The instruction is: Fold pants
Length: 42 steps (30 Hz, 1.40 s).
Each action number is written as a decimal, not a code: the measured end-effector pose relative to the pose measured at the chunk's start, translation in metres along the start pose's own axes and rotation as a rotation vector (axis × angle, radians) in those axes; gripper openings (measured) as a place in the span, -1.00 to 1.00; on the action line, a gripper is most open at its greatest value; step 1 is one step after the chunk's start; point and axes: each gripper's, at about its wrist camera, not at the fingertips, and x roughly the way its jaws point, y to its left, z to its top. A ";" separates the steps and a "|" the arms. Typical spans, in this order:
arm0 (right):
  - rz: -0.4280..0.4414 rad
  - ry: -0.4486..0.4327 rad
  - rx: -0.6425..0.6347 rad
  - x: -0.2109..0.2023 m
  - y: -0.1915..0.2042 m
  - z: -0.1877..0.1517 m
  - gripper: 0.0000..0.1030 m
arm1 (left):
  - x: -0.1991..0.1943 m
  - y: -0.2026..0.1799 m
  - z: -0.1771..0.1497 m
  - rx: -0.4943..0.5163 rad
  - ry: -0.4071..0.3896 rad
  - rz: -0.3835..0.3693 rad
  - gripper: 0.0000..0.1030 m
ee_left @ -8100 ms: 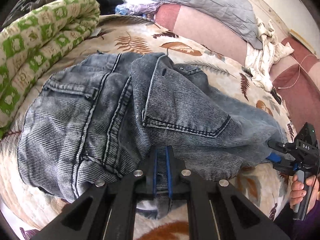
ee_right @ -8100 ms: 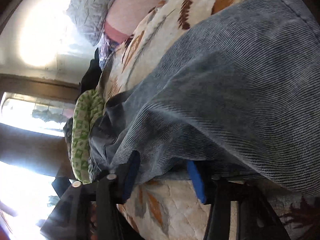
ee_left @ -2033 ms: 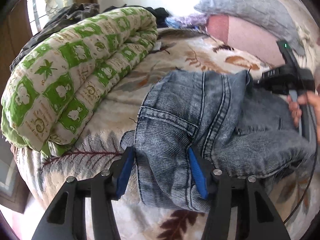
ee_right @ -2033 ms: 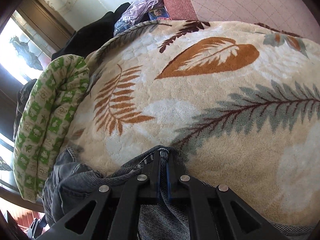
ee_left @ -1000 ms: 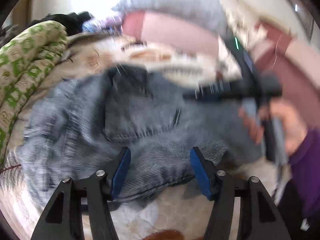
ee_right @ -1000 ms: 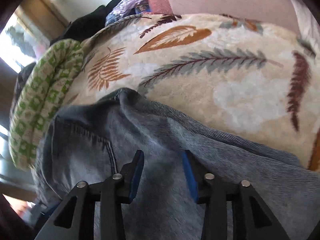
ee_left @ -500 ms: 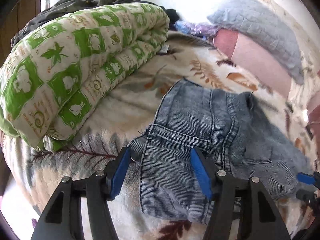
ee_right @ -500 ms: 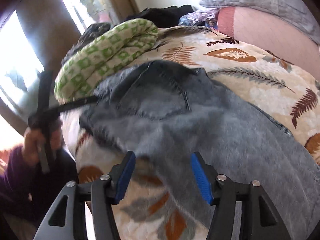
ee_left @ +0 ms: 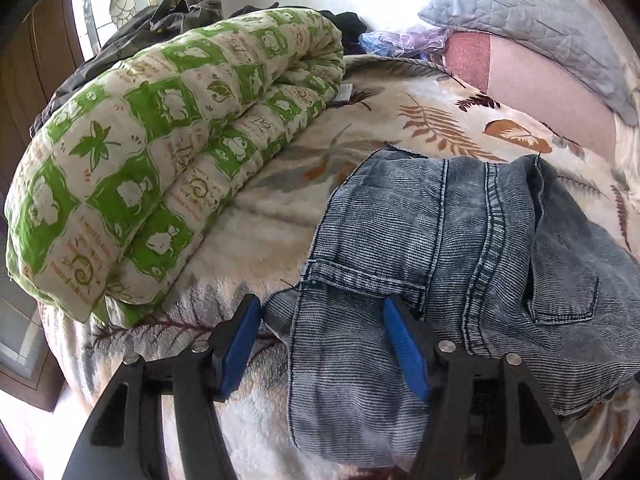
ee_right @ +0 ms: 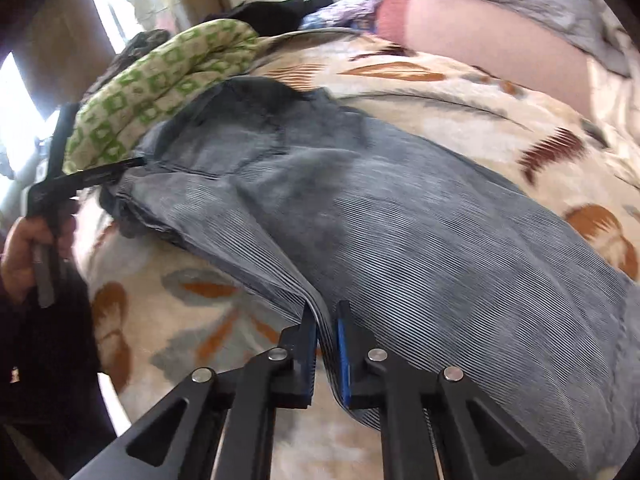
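Right claw now closing on the jeans' edge, a second ago spread; left claw still spread.

The pants are blue-grey jeans with thin stripes. They lie folded and a bit bumpy, back pocket up, in the lower right of the left view.

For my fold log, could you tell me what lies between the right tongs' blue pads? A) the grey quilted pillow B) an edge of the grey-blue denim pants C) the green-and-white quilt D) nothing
B: the right tongs are closing, pads pinching an edge of the grey-blue denim pants.
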 end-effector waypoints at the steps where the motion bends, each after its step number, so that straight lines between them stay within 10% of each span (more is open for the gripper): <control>1: -0.004 0.006 0.001 -0.001 -0.003 -0.004 -0.84 | 0.000 0.000 0.000 0.000 -0.001 0.005 0.28; 9: 0.200 0.034 0.065 -0.018 -0.028 -0.026 -0.69 | -0.039 -0.012 0.007 0.018 -0.207 0.087 0.26; 13: 0.182 -0.095 0.162 -0.055 -0.064 -0.042 0.07 | -0.078 -0.032 0.004 0.039 -0.395 -0.013 0.28; 15: 0.103 -0.170 0.251 -0.077 -0.093 -0.051 0.13 | -0.086 -0.055 0.001 0.113 -0.413 -0.100 0.28; 19: 0.018 -0.298 0.477 -0.110 -0.158 -0.071 0.13 | -0.083 -0.112 -0.011 0.291 -0.323 -0.287 0.28; 25: -0.166 -0.315 0.617 -0.115 -0.212 -0.070 0.12 | -0.071 -0.172 -0.045 0.583 -0.220 -0.336 0.28; 29: -0.195 -0.307 0.671 -0.099 -0.245 -0.049 0.12 | -0.051 -0.176 -0.051 0.586 -0.076 -0.355 0.28; 37: -0.203 -0.223 0.657 -0.057 -0.277 -0.029 0.10 | -0.048 -0.170 -0.043 0.513 -0.052 -0.390 0.28; 42: -0.277 -0.166 0.586 -0.047 -0.270 -0.020 -0.68 | -0.045 -0.166 -0.036 0.472 -0.041 -0.409 0.28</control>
